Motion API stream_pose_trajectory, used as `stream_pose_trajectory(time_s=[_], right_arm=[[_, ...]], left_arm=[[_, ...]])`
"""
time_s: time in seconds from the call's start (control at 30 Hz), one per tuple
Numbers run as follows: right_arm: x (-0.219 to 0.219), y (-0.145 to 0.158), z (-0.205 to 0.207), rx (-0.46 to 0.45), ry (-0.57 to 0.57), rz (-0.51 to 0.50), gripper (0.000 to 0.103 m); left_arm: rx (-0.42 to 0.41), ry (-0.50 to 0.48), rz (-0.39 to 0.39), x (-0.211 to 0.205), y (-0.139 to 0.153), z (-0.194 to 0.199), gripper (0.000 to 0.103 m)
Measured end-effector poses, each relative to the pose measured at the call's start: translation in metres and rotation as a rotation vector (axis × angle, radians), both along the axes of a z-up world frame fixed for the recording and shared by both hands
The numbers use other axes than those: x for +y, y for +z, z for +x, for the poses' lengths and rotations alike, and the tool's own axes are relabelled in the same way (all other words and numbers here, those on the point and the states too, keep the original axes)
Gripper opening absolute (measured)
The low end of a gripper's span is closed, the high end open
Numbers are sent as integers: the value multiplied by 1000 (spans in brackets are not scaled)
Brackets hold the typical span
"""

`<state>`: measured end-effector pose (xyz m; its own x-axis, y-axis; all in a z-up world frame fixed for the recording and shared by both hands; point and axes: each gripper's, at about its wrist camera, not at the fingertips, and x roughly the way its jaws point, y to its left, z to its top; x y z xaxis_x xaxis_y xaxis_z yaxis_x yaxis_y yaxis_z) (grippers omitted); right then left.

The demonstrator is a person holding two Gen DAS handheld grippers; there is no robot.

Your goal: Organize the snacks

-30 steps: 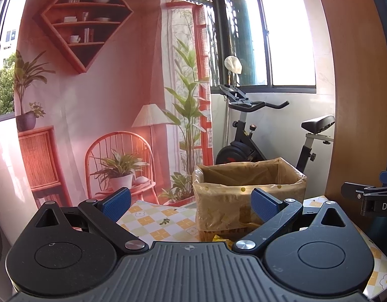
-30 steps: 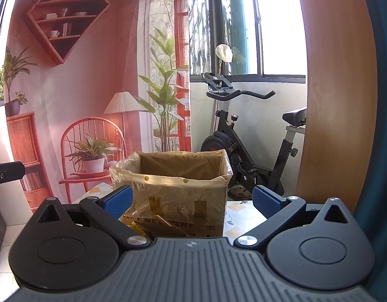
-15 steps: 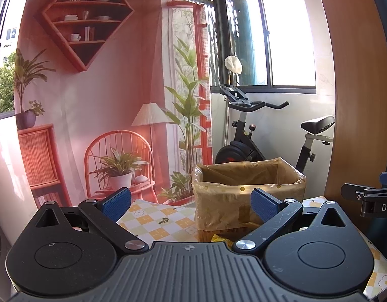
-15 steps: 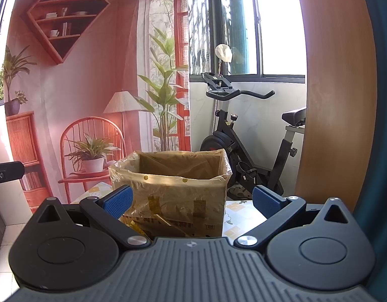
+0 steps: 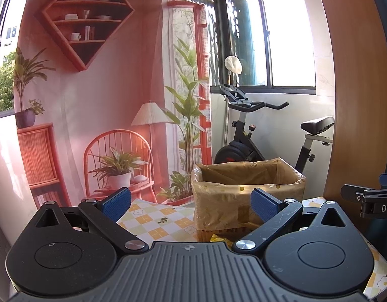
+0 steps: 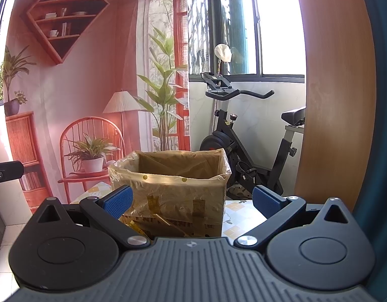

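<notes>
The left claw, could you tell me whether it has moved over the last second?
No. In the left wrist view the left claw frames the lined cardboard box and exercise bike exactly as before.

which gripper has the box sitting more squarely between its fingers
The right gripper: the lined cardboard box fills its gap; for the left gripper it sits off right.

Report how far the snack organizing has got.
Done: nothing visibly; the lined cardboard box stands open, its contents hidden by its walls. In hand: nothing; left gripper and right gripper are both open and empty. Left: yellow snack packets lie on the tablecloth at the box's base.
</notes>
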<state>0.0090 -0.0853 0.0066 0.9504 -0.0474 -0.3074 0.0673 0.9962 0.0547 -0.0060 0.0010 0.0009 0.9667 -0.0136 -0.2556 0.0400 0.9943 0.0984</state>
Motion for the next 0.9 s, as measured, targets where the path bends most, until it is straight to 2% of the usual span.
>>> stream_pose_trajectory(time_s=[0.37,0.47,0.6,0.77,0.8,0.9], right_arm=[[-1,-2,1,5,-1,1,103],[-1,-3,1,-5,9,8,103],[-11,-18,3,-36,29,16,103],[-22,-55,15,-56,-6,1,103],[-24,-62,18,-45,-3,6,103],[-35,-90,29,19,-4,13,103]], left_arm=[[9,7,-21,3,-1,3,102],[-4,-3,-57,8,-7,6,102],[-44,24,-115,21,-25,19,102],[9,3,-225,42,-63,46,103],[39,9,-232,42,-70,54,103],[106,36,-174,33,-88,71,103]])
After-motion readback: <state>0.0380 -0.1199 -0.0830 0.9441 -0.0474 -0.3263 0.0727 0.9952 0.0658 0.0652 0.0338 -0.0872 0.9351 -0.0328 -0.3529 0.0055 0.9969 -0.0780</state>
